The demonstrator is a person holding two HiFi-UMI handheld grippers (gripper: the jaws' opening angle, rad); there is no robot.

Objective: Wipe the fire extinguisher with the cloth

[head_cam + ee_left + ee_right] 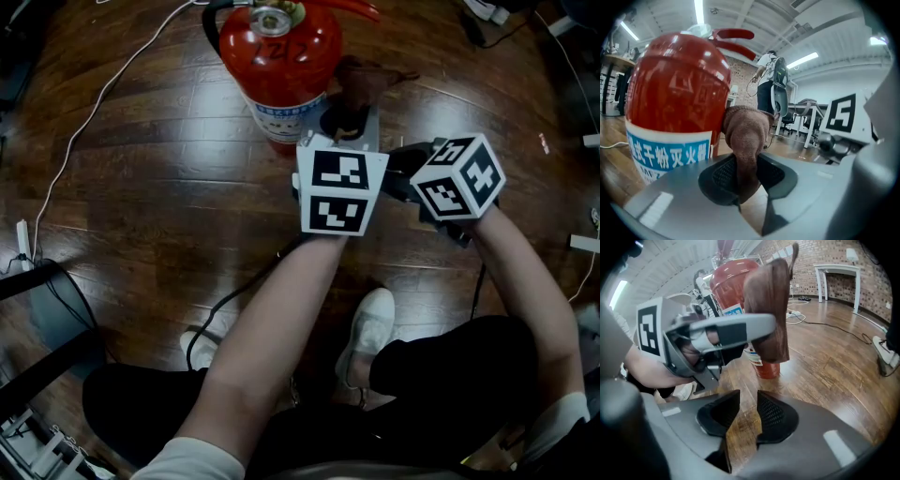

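Observation:
A red fire extinguisher (279,56) (675,103) (733,282) with a blue-and-white label stands upright on the wooden floor. My left gripper (349,120) (746,174) is shut on a brown cloth (362,79) (747,136) (771,310), which it holds just right of the cylinder, close to or touching its side. My right gripper (746,412) sits right of the left one. Its jaws stand slightly apart with only floor between them, and its marker cube (457,178) (843,117) shows. In the head view the right gripper's jaws are hidden.
A white cable (103,94) runs over the floor at left. A black frame (42,314) stands at lower left. The person's white shoes (370,328) are below the grippers. A person (768,84) stands far behind. A white table (834,270) is by the brick wall.

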